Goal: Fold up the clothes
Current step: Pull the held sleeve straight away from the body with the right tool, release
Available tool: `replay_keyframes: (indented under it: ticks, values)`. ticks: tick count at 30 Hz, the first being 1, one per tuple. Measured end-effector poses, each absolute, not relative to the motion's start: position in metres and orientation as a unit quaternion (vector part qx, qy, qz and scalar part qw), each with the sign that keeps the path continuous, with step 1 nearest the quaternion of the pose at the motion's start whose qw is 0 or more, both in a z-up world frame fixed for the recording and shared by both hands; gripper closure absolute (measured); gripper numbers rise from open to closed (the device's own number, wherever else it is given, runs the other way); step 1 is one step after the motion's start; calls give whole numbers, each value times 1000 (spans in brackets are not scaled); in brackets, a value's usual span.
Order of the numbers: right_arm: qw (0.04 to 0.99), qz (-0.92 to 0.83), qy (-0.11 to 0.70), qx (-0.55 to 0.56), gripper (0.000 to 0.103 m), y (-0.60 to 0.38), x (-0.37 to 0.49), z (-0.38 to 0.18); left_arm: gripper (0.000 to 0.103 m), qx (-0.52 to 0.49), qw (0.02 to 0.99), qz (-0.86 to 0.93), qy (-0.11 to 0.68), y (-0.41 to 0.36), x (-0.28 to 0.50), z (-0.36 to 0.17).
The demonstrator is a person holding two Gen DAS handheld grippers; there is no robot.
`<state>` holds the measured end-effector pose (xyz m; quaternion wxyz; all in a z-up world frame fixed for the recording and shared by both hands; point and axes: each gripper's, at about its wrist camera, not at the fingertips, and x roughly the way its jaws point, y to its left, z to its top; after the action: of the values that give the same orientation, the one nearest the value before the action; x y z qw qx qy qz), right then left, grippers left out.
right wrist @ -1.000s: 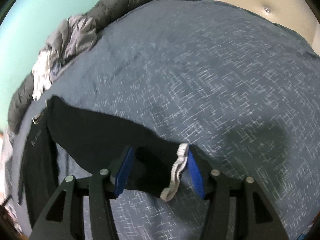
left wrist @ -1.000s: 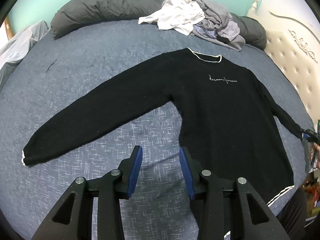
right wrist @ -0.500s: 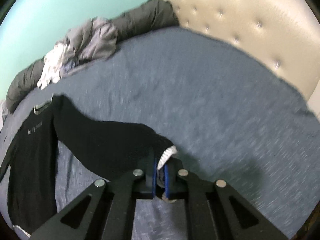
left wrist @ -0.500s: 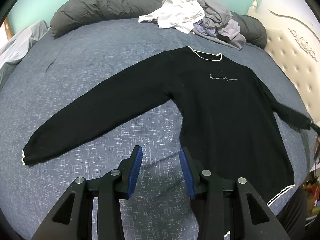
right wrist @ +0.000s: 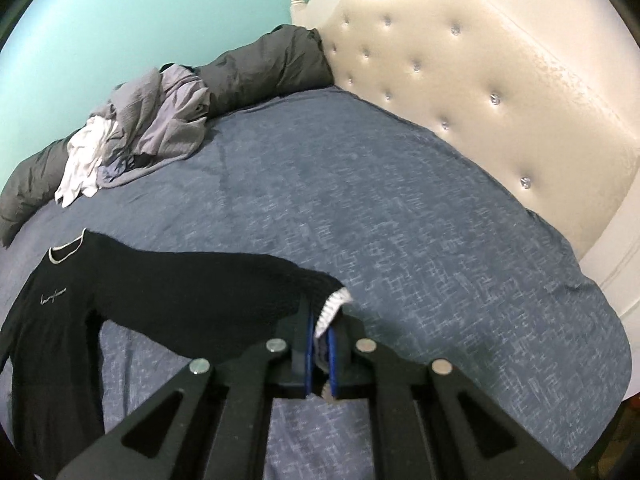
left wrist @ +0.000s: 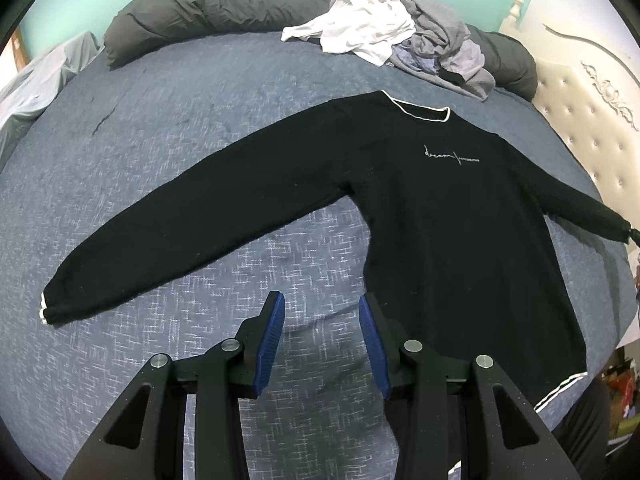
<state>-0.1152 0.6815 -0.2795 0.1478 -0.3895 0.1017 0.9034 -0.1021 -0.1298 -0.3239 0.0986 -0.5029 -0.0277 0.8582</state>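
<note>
Sweater lies spread on the bed; right gripper fingers clamp its cuff; left gripper fingers stand apart, empty.

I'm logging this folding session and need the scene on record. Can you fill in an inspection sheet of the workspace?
Surface: blue bedspread, lightly wrinkled.
Job's things: black sweater spread face up, one sleeve lying flat.
Clutter: pile of clothes and dark duvet at the far edge.
Grippers: left gripper open, over the bedspread; right gripper shut on the other sleeve's cuff, lifted.
Cables: nothing seen.
Surroundings: tufted headboard, turquoise wall.
</note>
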Motion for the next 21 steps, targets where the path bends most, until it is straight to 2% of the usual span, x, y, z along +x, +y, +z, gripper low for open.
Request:
replay_keyframes:
  ticks: [9,15,19,21]
  values:
    - [199,871,146,-424,92,708,-105,-316,61,-505,104,856,-29,-127,-105,-327]
    - [164,871,188,-423,92,710,-94,-325,61,-506,110,855,-30,-120,-105,-327]
    - [160,865,206,-429,82,709,-96,-333,61,-506,115,854,-27,-113,-103,-325]
    - [158,861,211,-434,81,708,-99,-340,61,-506,118,854,-26,-110,-103,-325]
